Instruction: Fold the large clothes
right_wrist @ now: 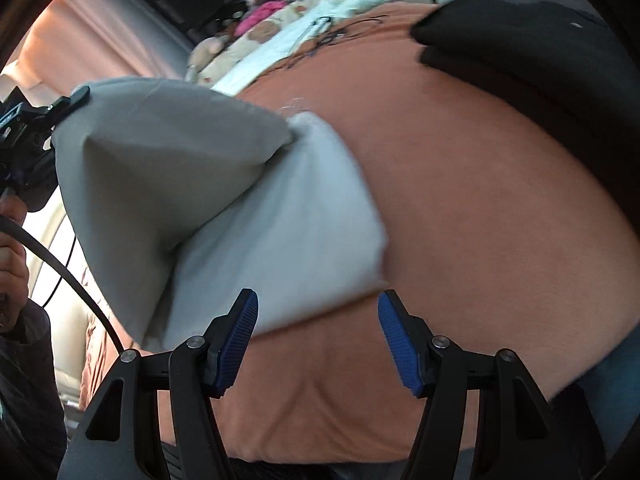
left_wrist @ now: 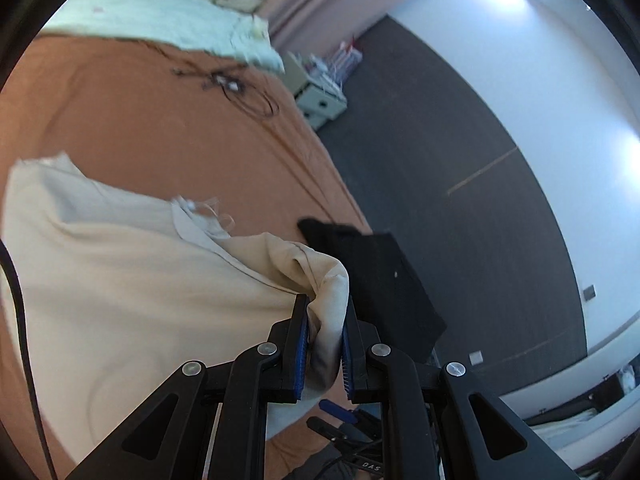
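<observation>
A large cream garment lies on the orange bed sheet. My left gripper is shut on a bunched corner of it and lifts that corner above the bed. In the right wrist view the same garment looks pale grey, one corner raised at the left where the left gripper holds it. My right gripper is open and empty, its blue pads just in front of the garment's near edge, over the sheet.
A folded black garment lies at the bed's edge, also at top right in the right wrist view. Pale bedding, soft toys and a cable lie at the bed's far end. Dark floor and a small drawer unit are beyond.
</observation>
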Demonstrator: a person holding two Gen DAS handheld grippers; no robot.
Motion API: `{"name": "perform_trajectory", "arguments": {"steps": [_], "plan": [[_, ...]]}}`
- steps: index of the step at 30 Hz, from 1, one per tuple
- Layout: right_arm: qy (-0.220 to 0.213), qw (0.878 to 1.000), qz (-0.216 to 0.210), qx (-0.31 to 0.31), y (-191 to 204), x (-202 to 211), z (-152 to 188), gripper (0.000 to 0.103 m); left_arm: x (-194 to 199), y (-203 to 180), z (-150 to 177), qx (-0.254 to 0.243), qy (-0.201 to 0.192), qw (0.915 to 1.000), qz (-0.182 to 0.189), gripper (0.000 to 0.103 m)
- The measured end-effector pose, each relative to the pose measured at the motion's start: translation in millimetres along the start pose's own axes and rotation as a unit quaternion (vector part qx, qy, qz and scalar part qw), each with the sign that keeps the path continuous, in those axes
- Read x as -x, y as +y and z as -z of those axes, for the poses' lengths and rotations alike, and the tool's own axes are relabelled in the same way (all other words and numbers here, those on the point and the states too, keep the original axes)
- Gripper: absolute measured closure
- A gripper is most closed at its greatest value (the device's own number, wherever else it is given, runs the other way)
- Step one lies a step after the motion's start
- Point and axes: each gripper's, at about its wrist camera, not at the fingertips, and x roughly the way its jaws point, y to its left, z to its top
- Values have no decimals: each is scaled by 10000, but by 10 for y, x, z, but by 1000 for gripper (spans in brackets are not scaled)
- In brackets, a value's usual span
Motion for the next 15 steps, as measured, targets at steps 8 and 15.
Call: {"name": "perform_trajectory", "arguments": {"steps": [8, 15], "plan": [[-139, 9991, -100, -394, -181, 281, 66, 42, -552, -57, 311, 15, 1066, 9942, 139, 63], [-263, 9978, -384, -471, -298, 351, 56, 29, -318, -97, 495, -100, 1006, 9945, 258, 16]]}}
